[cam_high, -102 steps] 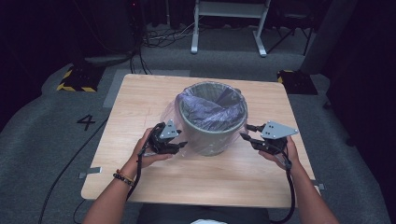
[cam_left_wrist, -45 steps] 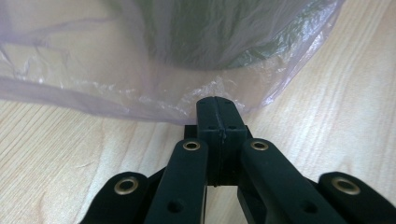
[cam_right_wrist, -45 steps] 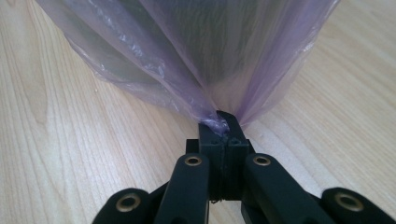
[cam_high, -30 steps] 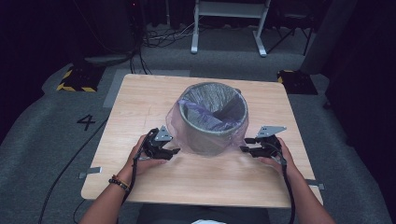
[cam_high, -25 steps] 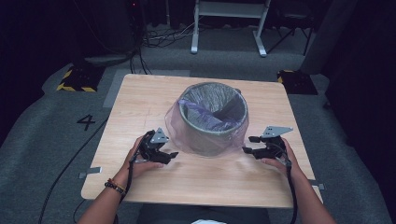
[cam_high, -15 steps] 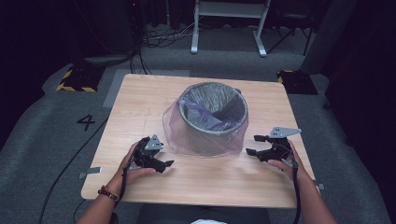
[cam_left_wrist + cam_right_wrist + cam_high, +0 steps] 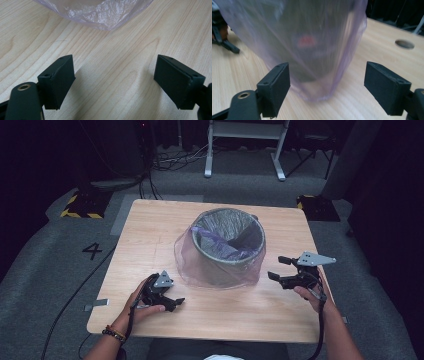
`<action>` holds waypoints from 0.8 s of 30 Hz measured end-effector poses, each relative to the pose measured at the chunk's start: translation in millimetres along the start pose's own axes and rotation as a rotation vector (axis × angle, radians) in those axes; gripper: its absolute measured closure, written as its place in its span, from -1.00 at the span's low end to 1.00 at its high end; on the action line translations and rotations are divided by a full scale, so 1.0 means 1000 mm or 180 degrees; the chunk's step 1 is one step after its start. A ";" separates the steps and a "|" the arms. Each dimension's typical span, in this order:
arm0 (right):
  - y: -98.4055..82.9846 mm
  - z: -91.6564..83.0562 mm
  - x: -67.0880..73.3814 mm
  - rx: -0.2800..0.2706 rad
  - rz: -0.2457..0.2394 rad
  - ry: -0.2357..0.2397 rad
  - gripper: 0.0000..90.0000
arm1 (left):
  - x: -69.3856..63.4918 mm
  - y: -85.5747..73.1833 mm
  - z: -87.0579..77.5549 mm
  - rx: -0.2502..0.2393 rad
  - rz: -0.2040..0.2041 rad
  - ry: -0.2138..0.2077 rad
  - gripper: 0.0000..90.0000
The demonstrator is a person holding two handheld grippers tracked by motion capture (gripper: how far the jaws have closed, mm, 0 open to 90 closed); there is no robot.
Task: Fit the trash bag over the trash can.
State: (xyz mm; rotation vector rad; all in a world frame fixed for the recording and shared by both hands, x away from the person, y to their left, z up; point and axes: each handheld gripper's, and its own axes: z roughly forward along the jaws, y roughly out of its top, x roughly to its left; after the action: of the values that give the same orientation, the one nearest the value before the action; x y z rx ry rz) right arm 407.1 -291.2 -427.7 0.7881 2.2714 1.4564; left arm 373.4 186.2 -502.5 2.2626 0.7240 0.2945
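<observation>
One bin [image 7: 227, 245] stands upright, mouth facing up.

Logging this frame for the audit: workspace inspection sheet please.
Surface: wooden table, level, bare around the bin.
Job's things: grey bin upright, mid-table; purple bag lines it and drapes over the rim down to the tabletop.
Clutter: nothing seen.
Grippers: left gripper and right gripper both open, jaws just widened, nothing between them, apart from the bag.
Cables: one trails from each gripper.
Surroundings: grey floor marked 4, white frame behind.
</observation>
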 end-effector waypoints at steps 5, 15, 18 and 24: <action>0.021 -0.004 0.007 -0.0117 -0.0125 -0.0057 -0.52 | 0.001 -0.001 0.000 -0.0020 0.0017 -0.0028 -0.65; 0.057 -0.007 0.019 -0.0303 -0.0298 -0.0111 -0.51 | 0.004 -0.001 0.001 -0.0012 0.0053 -0.0084 -0.66; 0.065 -0.007 0.023 -0.0321 -0.0365 -0.0113 -0.51 | 0.004 -0.001 0.001 -0.0013 0.0052 -0.0084 -0.66; 0.079 -0.008 0.023 -0.0353 -0.0378 -0.0146 -0.51 | 0.003 0.000 0.001 -0.0016 0.0036 -0.0066 -0.66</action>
State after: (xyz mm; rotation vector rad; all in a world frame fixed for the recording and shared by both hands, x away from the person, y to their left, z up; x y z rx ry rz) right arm 406.3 -257.1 -352.5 0.6361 2.1443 1.4797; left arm 375.9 187.7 -503.4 2.2625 0.6990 0.2777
